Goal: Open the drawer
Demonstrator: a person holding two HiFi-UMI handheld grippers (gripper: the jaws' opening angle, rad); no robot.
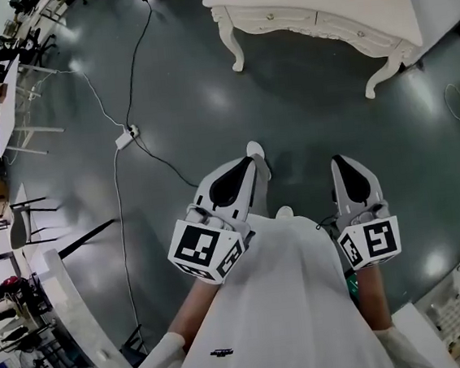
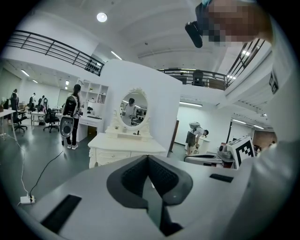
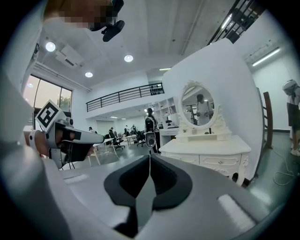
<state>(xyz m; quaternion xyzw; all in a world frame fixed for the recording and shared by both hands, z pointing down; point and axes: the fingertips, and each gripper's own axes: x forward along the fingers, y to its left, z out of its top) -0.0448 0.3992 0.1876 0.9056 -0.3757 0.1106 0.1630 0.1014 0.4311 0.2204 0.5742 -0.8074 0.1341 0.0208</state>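
A white dressing table [image 1: 317,2] with an oval mirror [image 3: 199,107] stands ahead across the dark floor. Its drawers [image 1: 274,21] look closed, each with a small knob. My left gripper [image 1: 250,162] and right gripper [image 1: 343,164] are held side by side in front of the person's body, well short of the table. Both point toward it. In the left gripper view the jaws of the left gripper [image 2: 148,157] meet at the tip with nothing between them. The right gripper [image 3: 150,156] is likewise shut and holds nothing. The table's drawer front [image 3: 220,161] shows to the right of its jaws.
A cable with a white power strip [image 1: 127,136] lies on the floor to the left. A person with a backpack [image 2: 71,117] stands left of the table, another bends over behind it [image 2: 194,136]. Desks and chairs [image 1: 14,71] fill the far left. A white counter [image 1: 72,310] is near left.
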